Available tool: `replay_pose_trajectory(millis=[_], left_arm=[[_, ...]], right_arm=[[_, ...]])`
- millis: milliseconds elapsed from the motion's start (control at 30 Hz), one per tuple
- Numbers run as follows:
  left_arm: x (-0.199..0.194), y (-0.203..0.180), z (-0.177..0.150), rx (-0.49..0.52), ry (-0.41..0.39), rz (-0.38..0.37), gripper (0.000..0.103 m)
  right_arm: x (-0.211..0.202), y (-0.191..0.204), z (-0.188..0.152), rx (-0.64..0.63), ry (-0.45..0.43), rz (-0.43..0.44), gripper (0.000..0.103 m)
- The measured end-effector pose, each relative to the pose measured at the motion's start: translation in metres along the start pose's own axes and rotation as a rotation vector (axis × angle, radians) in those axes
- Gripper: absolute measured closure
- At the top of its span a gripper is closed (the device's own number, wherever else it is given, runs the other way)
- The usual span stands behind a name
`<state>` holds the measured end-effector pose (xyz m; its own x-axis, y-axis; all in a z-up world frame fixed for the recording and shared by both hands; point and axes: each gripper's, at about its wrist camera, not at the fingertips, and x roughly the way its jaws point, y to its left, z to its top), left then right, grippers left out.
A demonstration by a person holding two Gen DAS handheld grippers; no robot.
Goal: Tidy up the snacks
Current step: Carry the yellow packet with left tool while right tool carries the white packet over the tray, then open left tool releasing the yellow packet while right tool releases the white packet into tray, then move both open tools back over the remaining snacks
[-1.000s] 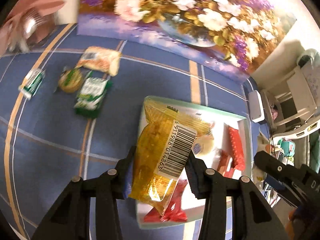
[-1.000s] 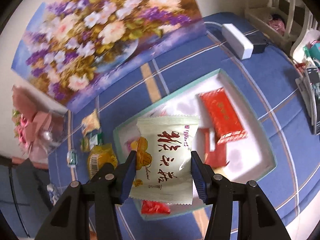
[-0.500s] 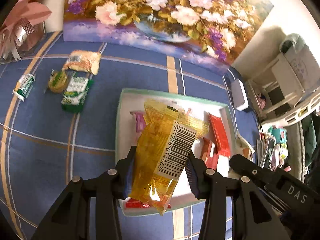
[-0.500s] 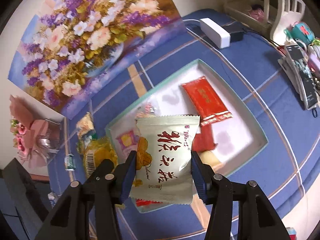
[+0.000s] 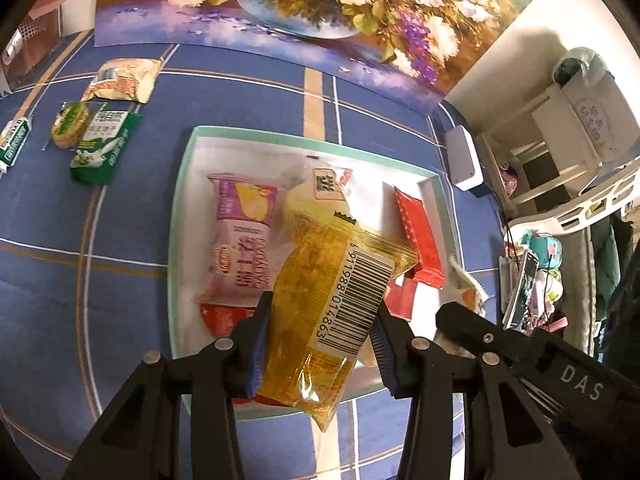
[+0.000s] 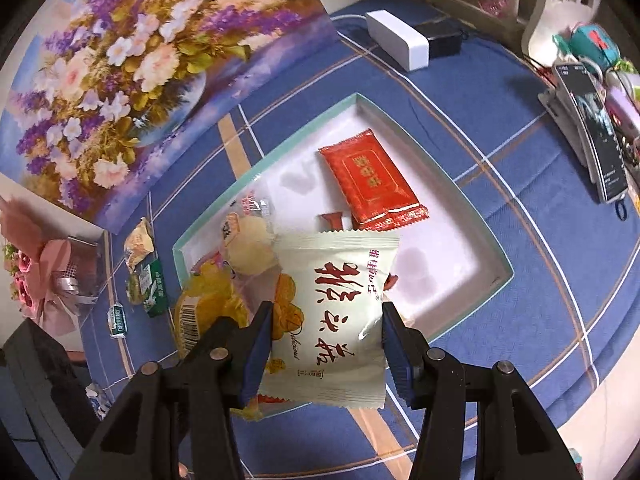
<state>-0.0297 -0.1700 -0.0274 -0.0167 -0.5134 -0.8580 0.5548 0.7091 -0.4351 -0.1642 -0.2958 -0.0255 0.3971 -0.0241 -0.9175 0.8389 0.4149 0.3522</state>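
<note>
My left gripper [image 5: 318, 340] is shut on a yellow see-through snack packet [image 5: 324, 320] with a barcode label, held above the near part of a white tray [image 5: 180, 216] with a pale green rim. In the tray lie a pink packet [image 5: 244, 244], a red packet [image 5: 416, 236] and other red wrappers. My right gripper [image 6: 326, 348] is shut on a cream packet [image 6: 334, 312] with red characters, over the same tray [image 6: 472, 256]. From the right wrist camera the yellow packet [image 6: 204, 300] and the left gripper show at lower left. A red packet [image 6: 370, 178] lies flat in the tray.
Loose snacks lie on the blue checked cloth left of the tray: a green packet [image 5: 106, 146], a round yellow-green one [image 5: 70, 124], a tan one [image 5: 122, 80], a small green-white one [image 5: 14, 140]. A flower painting [image 5: 320, 4] leans behind. A white box [image 6: 396, 40] and clutter sit right.
Both grippers have moved in over the tray with their packets and come lower, so the tray fills more of both views. The pink packet has come into sight in the left wrist view.
</note>
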Motion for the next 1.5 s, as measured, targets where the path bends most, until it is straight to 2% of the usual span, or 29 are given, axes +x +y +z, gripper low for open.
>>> replay_pose_trajectory(millis=[300, 433, 533, 733, 800, 900, 1000, 1100, 1167, 1200, 1267, 1333, 1433, 1500], left_arm=[[0.007, -0.004, 0.0, -0.002, 0.001, -0.027, 0.056], [0.004, -0.003, 0.0, 0.0, -0.006, -0.001, 0.056], [0.001, 0.0, 0.0, -0.017, -0.005, -0.008, 0.052], [-0.005, 0.005, 0.002, -0.048, -0.011, 0.004, 0.052], [-0.01, 0.009, 0.004, -0.067, -0.028, 0.029, 0.052], [-0.022, 0.017, 0.007, -0.081, -0.061, 0.108, 0.052], [-0.03, 0.029, 0.01, -0.108, -0.065, 0.179, 0.045], [-0.035, 0.044, 0.011, -0.147, -0.063, 0.203, 0.042], [-0.04, 0.053, 0.013, -0.176, -0.07, 0.216, 0.037], [-0.042, 0.056, 0.013, -0.184, -0.077, 0.226, 0.035], [-0.049, 0.062, 0.015, -0.19, -0.095, 0.254, 0.024], [-0.054, 0.065, 0.017, -0.18, -0.124, 0.306, 0.016], [-0.064, 0.07, 0.018, -0.147, -0.172, 0.406, 0.013], [-0.07, 0.074, 0.019, -0.137, -0.199, 0.456, 0.006]], right_arm=[[0.004, -0.011, 0.002, 0.032, 0.02, 0.004, 0.048], [0.005, -0.01, 0.002, 0.027, 0.027, 0.008, 0.048], [0.006, -0.007, 0.002, 0.019, 0.032, 0.012, 0.048], [0.008, -0.007, 0.003, 0.011, 0.036, 0.011, 0.047], [0.011, -0.005, 0.003, 0.004, 0.042, 0.007, 0.047], [0.015, 0.0, 0.003, -0.023, 0.053, -0.006, 0.046], [0.015, 0.003, 0.003, -0.028, 0.052, -0.003, 0.036], [0.008, 0.005, 0.002, -0.032, 0.03, -0.012, 0.035], [0.001, 0.007, 0.002, -0.037, 0.009, -0.018, 0.034], [-0.002, 0.008, 0.002, -0.041, -0.001, -0.021, 0.031], [-0.007, 0.012, 0.001, -0.046, -0.019, -0.02, 0.023], [-0.013, 0.018, 0.0, -0.061, -0.042, -0.016, 0.014], [-0.019, 0.028, -0.002, -0.094, -0.067, -0.025, 0.011], [-0.022, 0.036, -0.004, -0.122, -0.083, -0.033, 0.011]])
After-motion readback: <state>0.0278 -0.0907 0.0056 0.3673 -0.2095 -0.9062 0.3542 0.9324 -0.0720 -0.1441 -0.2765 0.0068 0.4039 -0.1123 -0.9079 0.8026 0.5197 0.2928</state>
